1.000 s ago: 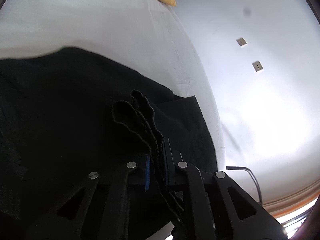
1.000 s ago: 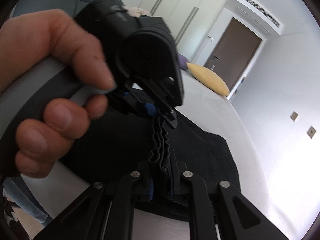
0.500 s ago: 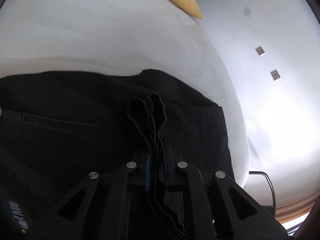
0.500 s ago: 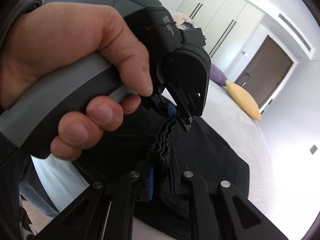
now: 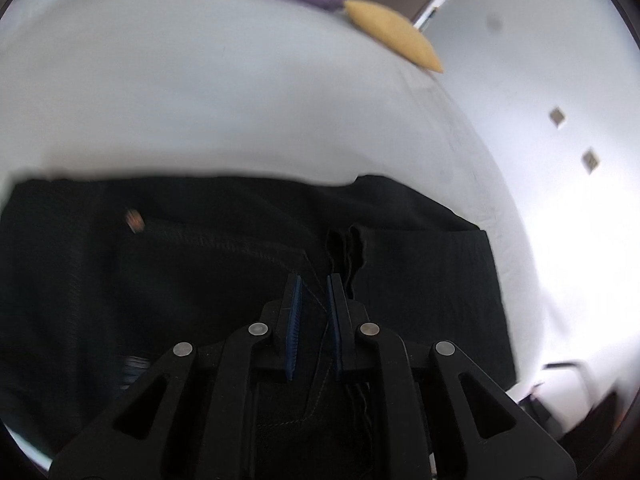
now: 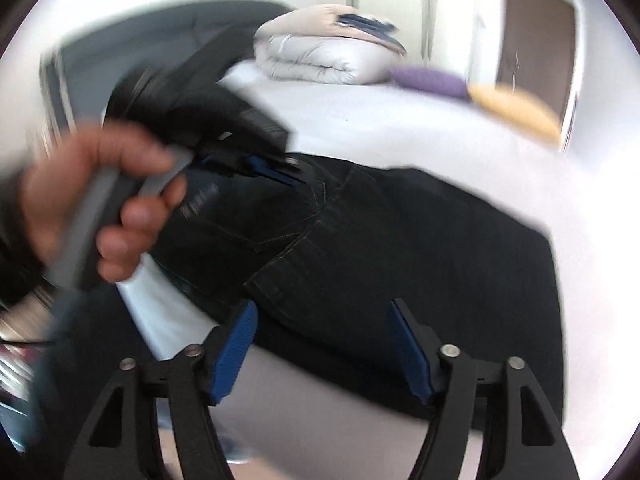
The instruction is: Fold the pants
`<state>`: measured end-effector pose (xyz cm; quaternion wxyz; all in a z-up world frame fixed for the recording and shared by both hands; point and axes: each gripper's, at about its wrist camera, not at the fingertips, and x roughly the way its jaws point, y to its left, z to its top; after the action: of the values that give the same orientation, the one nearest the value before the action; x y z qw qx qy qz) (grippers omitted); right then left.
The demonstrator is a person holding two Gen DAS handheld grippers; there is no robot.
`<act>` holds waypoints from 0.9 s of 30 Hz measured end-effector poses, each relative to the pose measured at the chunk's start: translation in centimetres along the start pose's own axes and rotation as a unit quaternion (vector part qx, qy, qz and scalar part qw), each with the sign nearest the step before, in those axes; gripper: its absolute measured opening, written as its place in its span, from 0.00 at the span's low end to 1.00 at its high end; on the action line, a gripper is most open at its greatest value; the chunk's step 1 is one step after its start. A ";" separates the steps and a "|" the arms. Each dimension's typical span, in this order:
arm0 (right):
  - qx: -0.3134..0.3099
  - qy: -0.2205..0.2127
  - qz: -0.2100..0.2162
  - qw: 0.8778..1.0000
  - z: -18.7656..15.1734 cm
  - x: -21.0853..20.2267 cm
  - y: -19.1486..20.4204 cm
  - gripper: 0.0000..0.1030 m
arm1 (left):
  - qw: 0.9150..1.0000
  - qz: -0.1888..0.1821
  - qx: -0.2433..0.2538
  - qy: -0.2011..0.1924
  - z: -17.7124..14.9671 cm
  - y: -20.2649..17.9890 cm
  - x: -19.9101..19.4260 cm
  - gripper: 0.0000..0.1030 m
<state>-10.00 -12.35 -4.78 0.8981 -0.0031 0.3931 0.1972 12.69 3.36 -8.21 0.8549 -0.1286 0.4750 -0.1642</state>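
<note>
Pants [image 6: 400, 240] folded at bed [image 5: 240, 100] edge, left claw [image 5: 313, 280] slightly parted, right claw [image 6: 322, 308] wide

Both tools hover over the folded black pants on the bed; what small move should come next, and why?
Probably draw both tools back. The right tool is wide open and empty, and the left tool has parted, its hem bunch loose beside one finger. The pants already lie folded flat on the bed.

White bed [image 6: 360, 120] carrying the dark pants [image 6: 420, 248], spread flat near its front edge. At the far end lie a folded pale duvet [image 6: 320, 56], a purple cushion [image 6: 428, 80] and, just beside it, a yellow cushion [image 6: 516, 112].
</note>
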 end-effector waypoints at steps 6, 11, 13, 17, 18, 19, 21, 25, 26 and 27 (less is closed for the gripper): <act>0.208 -0.013 0.121 0.971 -0.3 -3.4 -10.6 0.14 | 0.982 0.061 0.177 0.017 -3.2 -8.8 3.3 0.12; 0.286 -0.004 0.165 0.944 0.4 -2.6 -17.4 0.14 | 0.983 0.067 0.172 0.015 -5.4 -9.2 5.9 0.11; 0.311 0.007 0.174 0.934 0.9 -1.0 -19.9 0.14 | 0.982 0.070 0.175 0.010 -5.7 -9.5 6.1 0.11; 0.356 0.032 0.196 0.913 1.7 3.9 -24.1 0.14 | 0.979 0.082 0.188 0.002 -6.5 -10.1 6.3 0.11; 0.363 0.041 0.199 0.909 1.4 5.7 -23.7 0.14 | 0.979 0.083 0.189 0.000 -7.0 -10.5 6.5 0.11; 0.377 0.054 0.199 0.903 1.0 7.0 -24.4 0.14 | 0.979 0.083 0.189 -0.003 -7.7 -11.3 7.3 0.11; 0.401 0.072 0.196 0.892 -1.0 8.6 -24.6 0.00 | 0.979 0.081 0.187 -0.006 -8.8 -10.1 6.9 0.11; 0.409 0.066 0.213 0.885 -2.6 8.7 -24.0 0.00 | 0.980 0.075 0.185 -0.006 -9.3 -8.2 5.5 0.11; 0.400 0.070 0.213 0.888 -3.0 8.2 -23.5 0.00 | 0.980 0.075 0.185 -0.006 -9.3 -7.9 5.4 0.11; 0.393 0.076 0.218 0.890 -3.7 7.7 -22.8 0.00 | 0.980 0.076 0.185 -0.008 -9.3 -7.7 5.4 0.11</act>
<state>0.24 -31.29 -16.16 0.7277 0.4212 0.4960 0.2170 6.23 -6.38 -14.25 0.8775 0.0669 0.4383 -0.1828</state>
